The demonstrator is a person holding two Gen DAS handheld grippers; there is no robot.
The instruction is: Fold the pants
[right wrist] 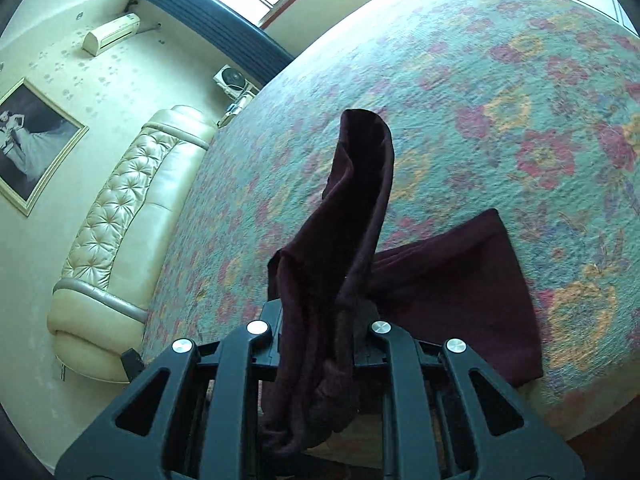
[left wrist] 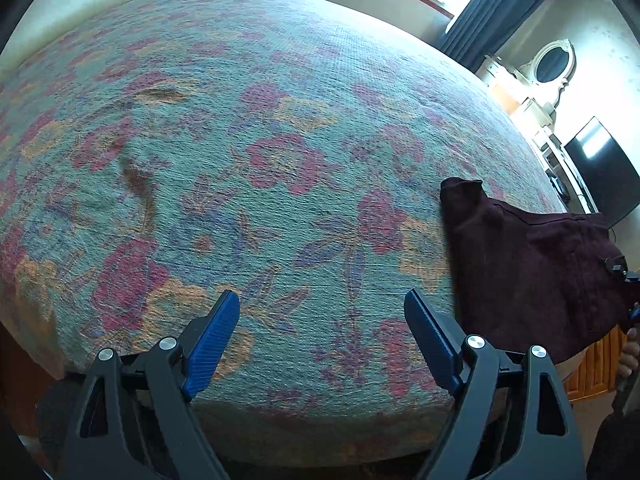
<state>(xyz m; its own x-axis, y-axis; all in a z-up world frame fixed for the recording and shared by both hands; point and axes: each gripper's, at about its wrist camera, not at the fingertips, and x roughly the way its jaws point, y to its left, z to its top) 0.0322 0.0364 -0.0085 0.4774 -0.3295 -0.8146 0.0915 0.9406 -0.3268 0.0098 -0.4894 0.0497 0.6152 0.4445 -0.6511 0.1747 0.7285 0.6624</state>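
Woven and nubbly, the floral bedspread [left wrist: 280, 128] lies bare under my left gripper [left wrist: 322, 316], whose blue ribbed jaws stand wide apart and hold nothing. Off to its right, the dark maroon pants [left wrist: 532, 264] lie near the bed's edge, partly lifted. My right gripper [right wrist: 316, 340] has its jaws closed on a bunched part of the pants [right wrist: 360, 216]: one soft, plush leg hangs in a limp roll, while the other lies flat as a wedge on the bedspread [right wrist: 500, 80]. I judge the folding barely begun: the garment is not yet spread out and no clean crease shows, so flattening and every fold remain.
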